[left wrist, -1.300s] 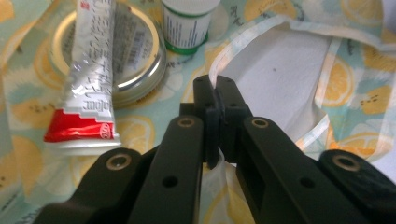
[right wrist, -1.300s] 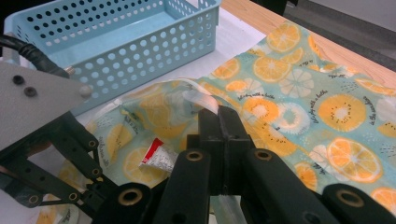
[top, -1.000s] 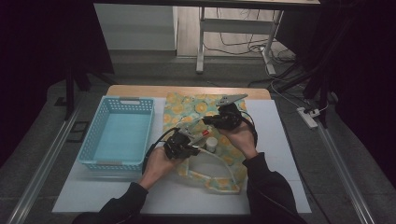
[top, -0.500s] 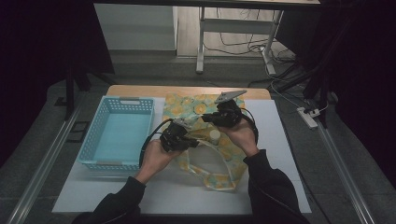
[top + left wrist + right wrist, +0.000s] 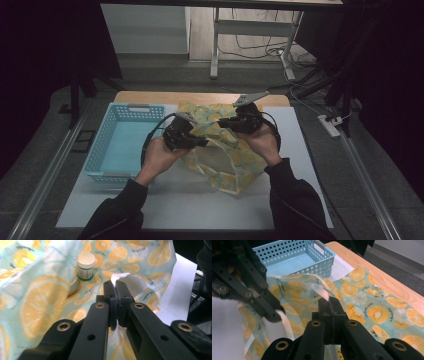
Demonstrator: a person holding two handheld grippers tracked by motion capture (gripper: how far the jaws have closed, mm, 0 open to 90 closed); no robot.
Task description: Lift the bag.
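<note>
i have a lemon-print bag (image 5: 220, 155) gripped at its mouth with both tools. my left hand-held gripper (image 5: 115, 288) is clamped tight on a fold of the bag's rim, the white lining pinched between its closed jaws. my right hand-held gripper (image 5: 329, 302) is likewise closed on the bag, on what looks like the pale handle strap (image 5: 319, 291) at the opposite rim. in the high view the left gripper (image 5: 192, 142) and the right one (image 5: 227, 122) hang above the bag's middle, close together, with the cloth lifted between them and the rest of the bag draped on the white bench (image 5: 190, 200).

taking the bag as the landmark: a small white-capped jar (image 5: 85, 266) stands on the cloth just beyond my left gripper's tips, with a flat round tin (image 5: 73, 287) touching it at its foot. whether they sit inside the bag or on top of its far panel i cannot tell. the blue basket (image 5: 120, 145) lies just beside the bag on its left, with nothing in it that i can see, and the wooden strip of the bench (image 5: 150, 97) runs along the bag's far side.

i judge the step in hand to be opening the bag: both rims are caught and raised. the next move calls for drawing the two grippers apart so the mouth spreads, keeping both pinches firm since the cloth is thin and slippery-looking, and not tugging so hard that the jar tips.
</note>
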